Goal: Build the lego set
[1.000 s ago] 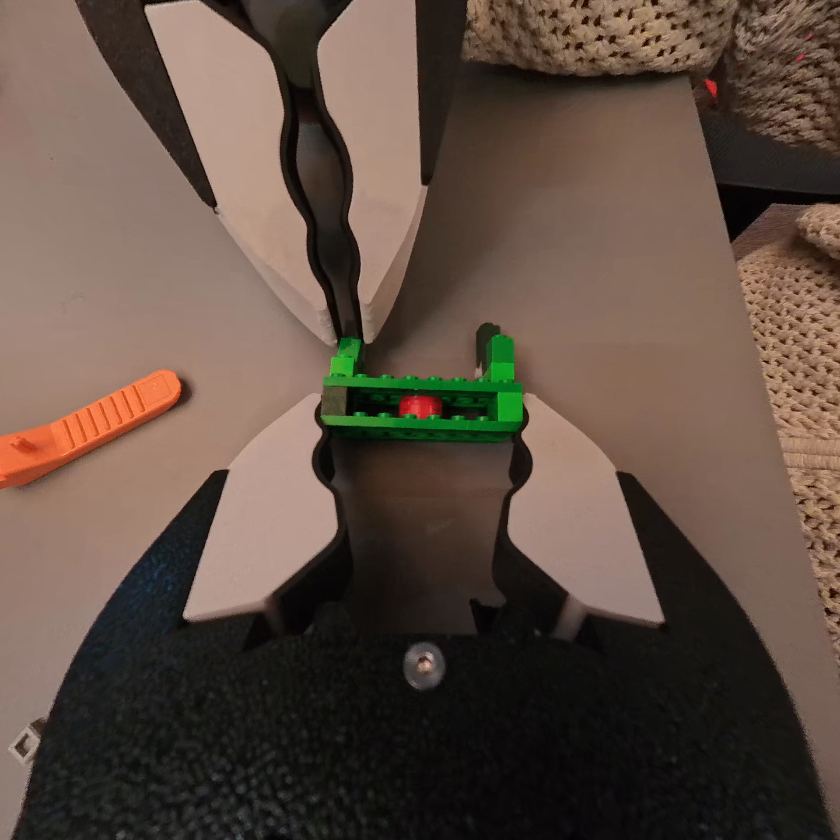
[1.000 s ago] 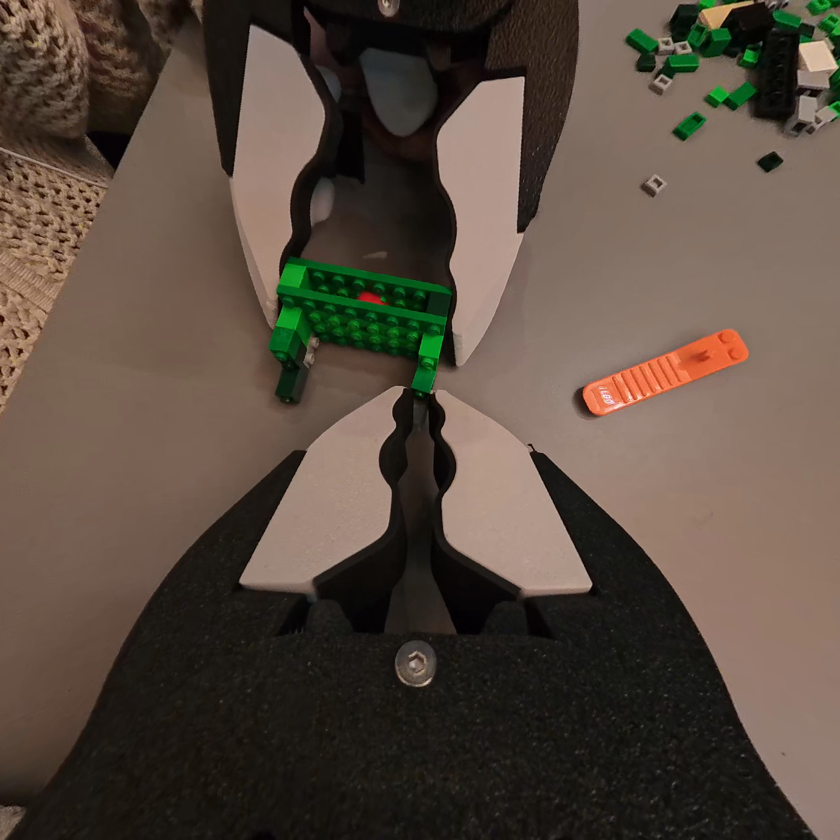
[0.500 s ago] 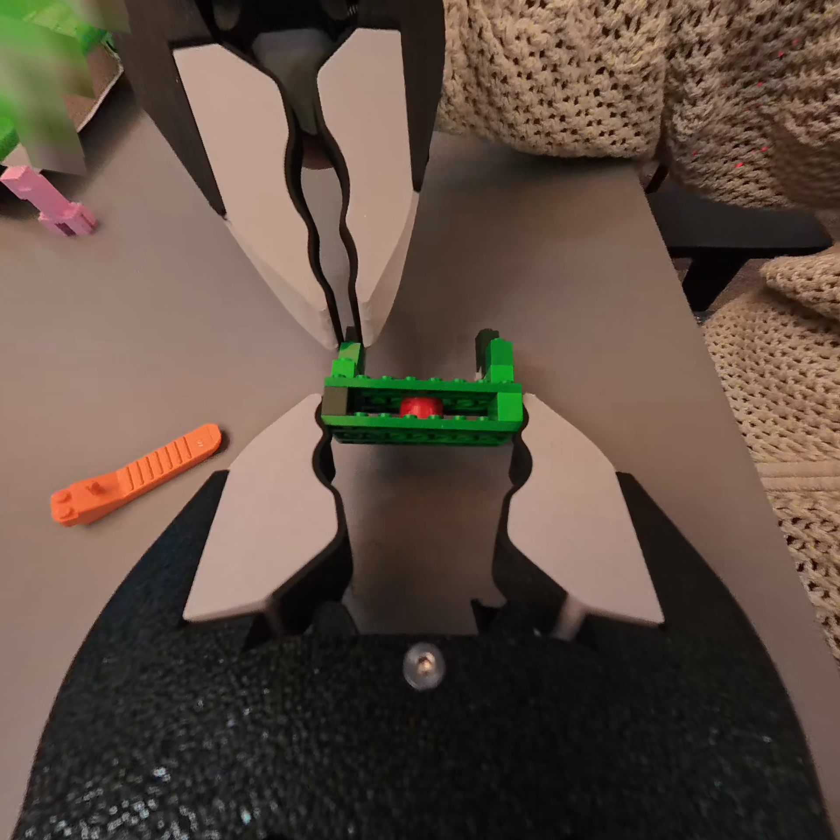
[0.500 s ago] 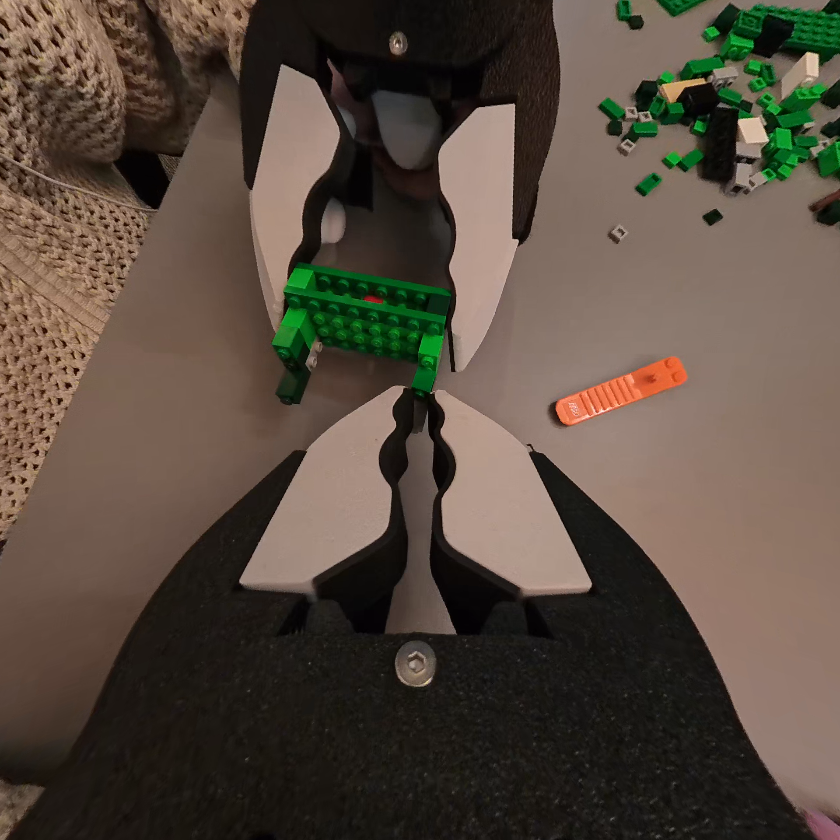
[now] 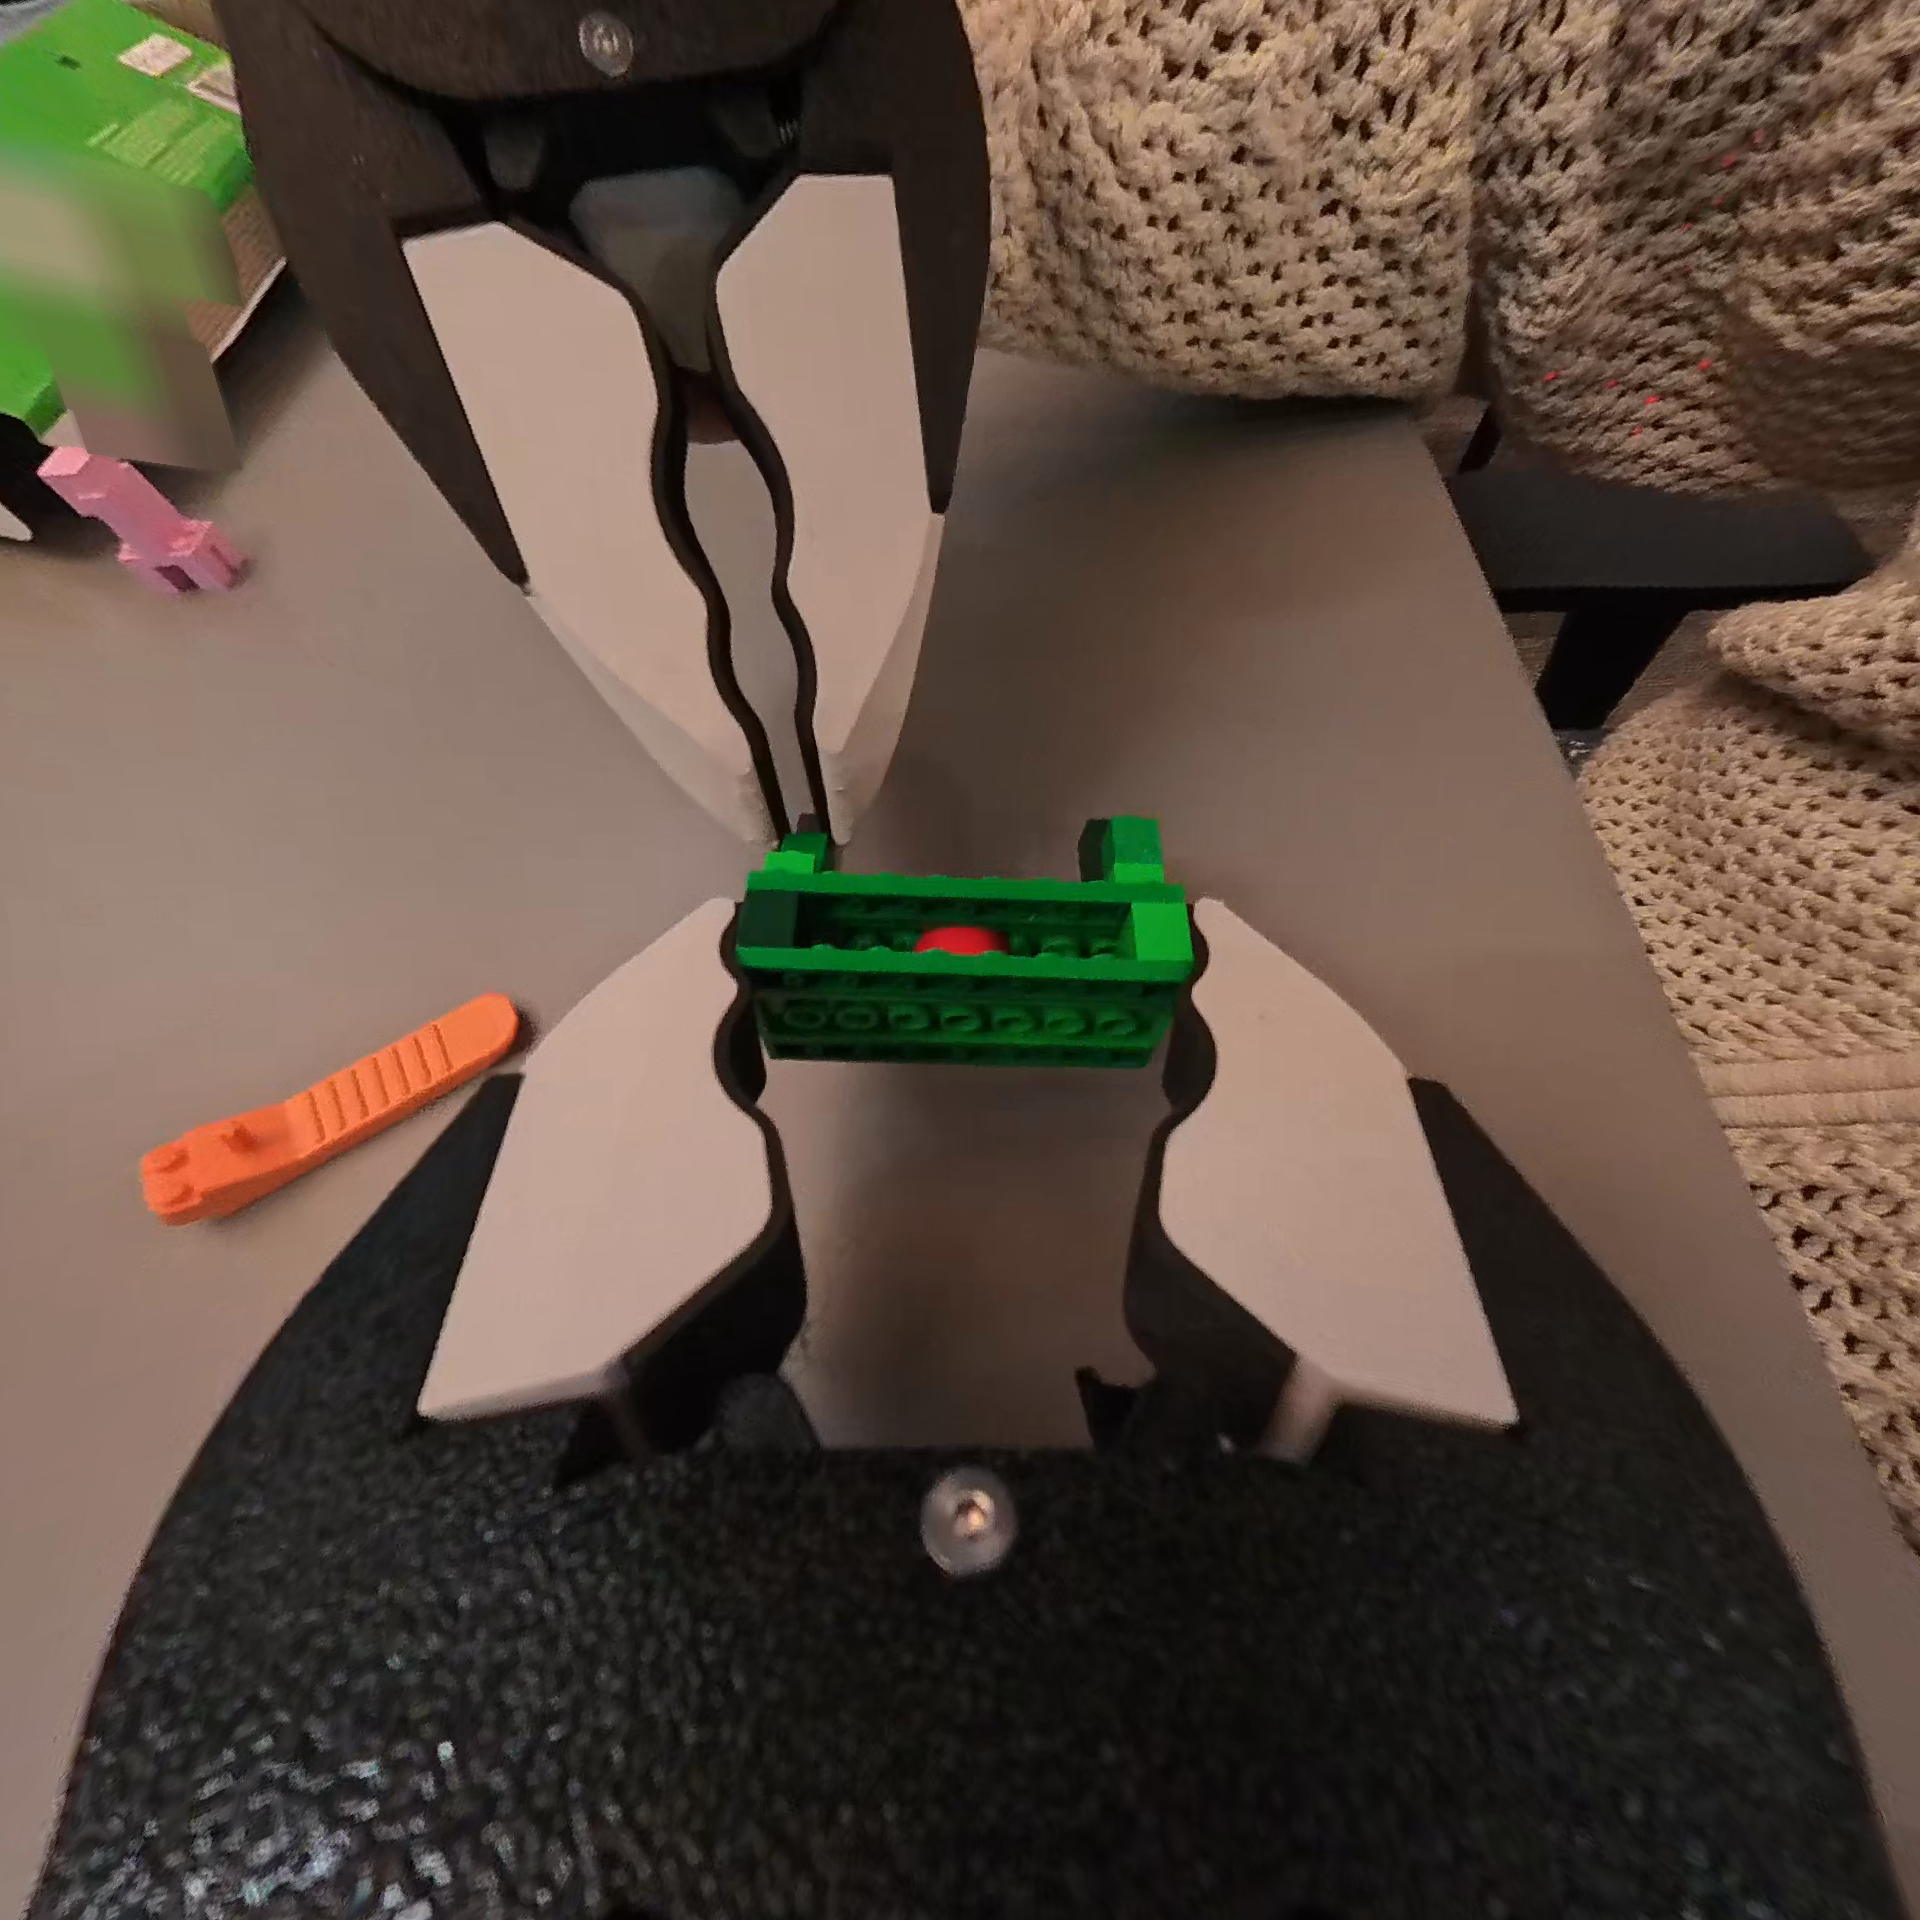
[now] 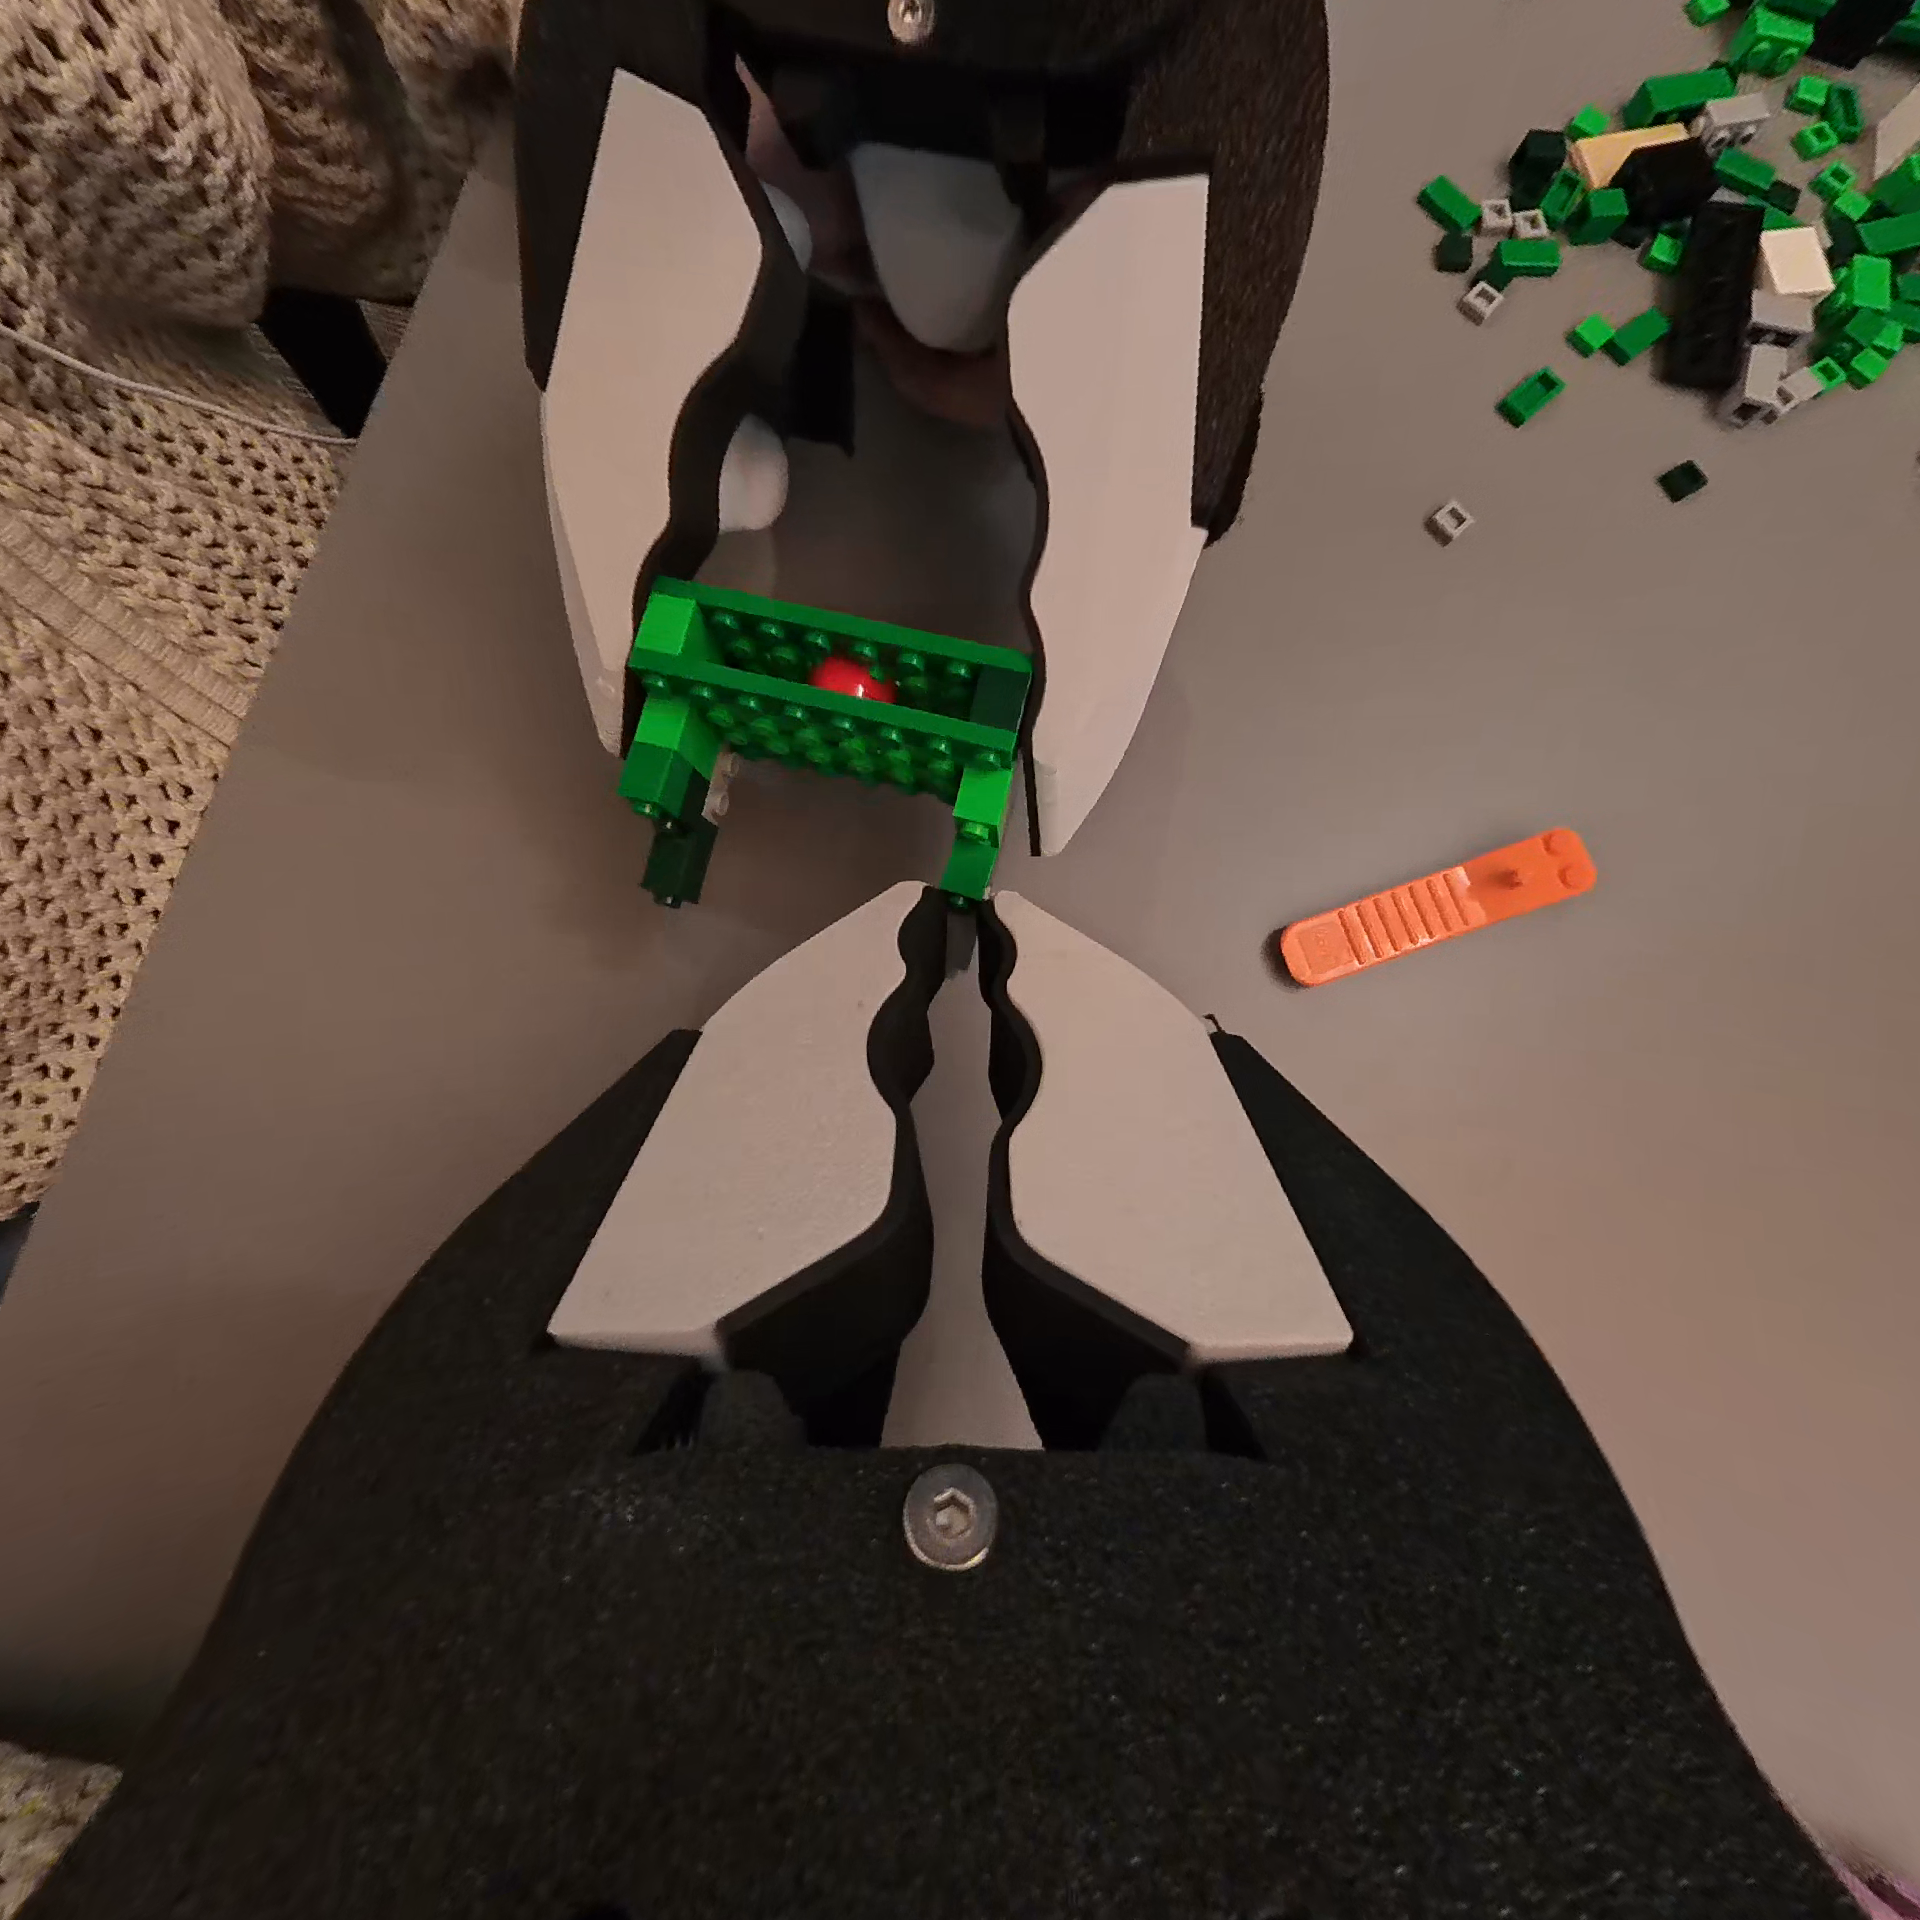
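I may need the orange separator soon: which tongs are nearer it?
Hard to call. Both tongs, left and right, grip the green build; the separator lies on the table beside their meeting point.

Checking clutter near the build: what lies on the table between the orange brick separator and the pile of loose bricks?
Nearly bare grey table: only a small grey piece and a dark green one lie between the orange brick separator and the loose brick pile, in the right wrist view.

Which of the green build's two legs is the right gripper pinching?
The right gripper pinches the bright green leg on the orange brick separator's side. The other leg, ending in a dark green block, hangs free.
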Tool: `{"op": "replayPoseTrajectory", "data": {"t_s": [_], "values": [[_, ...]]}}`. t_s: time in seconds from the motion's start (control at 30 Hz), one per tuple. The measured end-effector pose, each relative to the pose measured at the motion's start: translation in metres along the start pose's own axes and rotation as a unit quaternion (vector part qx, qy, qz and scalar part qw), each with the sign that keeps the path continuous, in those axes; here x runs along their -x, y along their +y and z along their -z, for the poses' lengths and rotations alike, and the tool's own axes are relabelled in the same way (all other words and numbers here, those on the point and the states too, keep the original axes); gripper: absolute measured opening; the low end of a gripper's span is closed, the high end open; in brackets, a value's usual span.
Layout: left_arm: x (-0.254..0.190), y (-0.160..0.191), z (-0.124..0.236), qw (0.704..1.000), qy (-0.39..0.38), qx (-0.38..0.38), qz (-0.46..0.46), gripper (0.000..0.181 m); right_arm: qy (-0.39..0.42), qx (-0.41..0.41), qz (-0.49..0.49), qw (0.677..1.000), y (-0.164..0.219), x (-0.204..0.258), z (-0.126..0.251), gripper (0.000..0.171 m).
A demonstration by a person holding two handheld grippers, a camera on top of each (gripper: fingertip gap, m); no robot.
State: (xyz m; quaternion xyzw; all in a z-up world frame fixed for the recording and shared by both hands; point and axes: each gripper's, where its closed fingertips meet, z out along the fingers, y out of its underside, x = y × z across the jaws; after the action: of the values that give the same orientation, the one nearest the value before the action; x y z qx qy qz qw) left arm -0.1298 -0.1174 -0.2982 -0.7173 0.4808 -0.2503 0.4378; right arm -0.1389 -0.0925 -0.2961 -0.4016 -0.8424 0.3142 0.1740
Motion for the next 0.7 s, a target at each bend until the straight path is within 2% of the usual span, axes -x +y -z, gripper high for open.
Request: {"op": "replayPoseTrajectory", "data": {"t_s": [0.6, 0.7], "values": [[-0.004, 0.031, -0.01, 0.995, 0.028, 0.086, 0.044, 0.078, -0.002, 0.025, -0.022, 0.999, 0.02, 0.002, -0.022, 0.004], [-0.006, 0.029, -0.007, 0.994, 0.036, 0.083, 0.064, 0.087, 0.003, 0.02, -0.026, 0.999, 0.02, 0.002, -0.023, 0.004]]}}
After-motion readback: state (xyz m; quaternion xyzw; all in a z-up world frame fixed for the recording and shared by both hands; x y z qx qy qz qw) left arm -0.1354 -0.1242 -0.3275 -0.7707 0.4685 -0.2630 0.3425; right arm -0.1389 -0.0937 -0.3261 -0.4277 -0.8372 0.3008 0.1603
